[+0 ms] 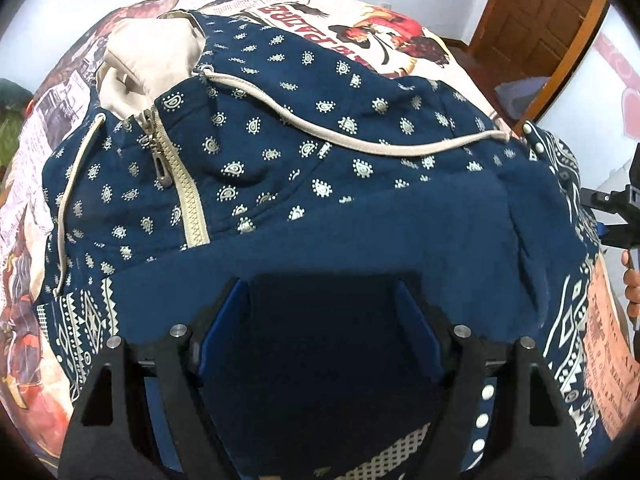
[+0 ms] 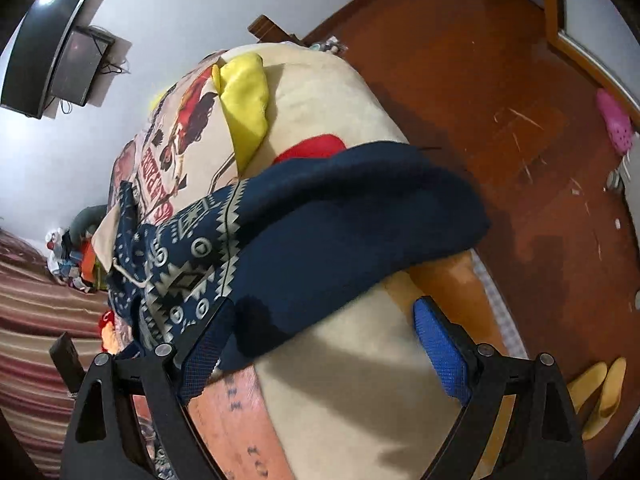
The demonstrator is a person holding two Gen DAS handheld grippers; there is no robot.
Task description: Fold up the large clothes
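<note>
L gripper (image 1: 324, 320) open, fingers wide & angled down. R gripper (image 2: 320, 344) open too (its holder's hand (image 1: 632, 284) shows at the edge).

walls: white (image 2: 180, 20) | floor: red-brown wood (image 2: 460, 80) | door: wooden (image 1: 532, 28) | TV: wall-mounted (image 2: 44, 52)

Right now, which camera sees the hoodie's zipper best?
The left wrist view: the beige zipper runs down the navy hoodie in plain sight, pull tab included. The right wrist view shows only the hoodie's patterned side and plain navy fold, no zipper.
</note>
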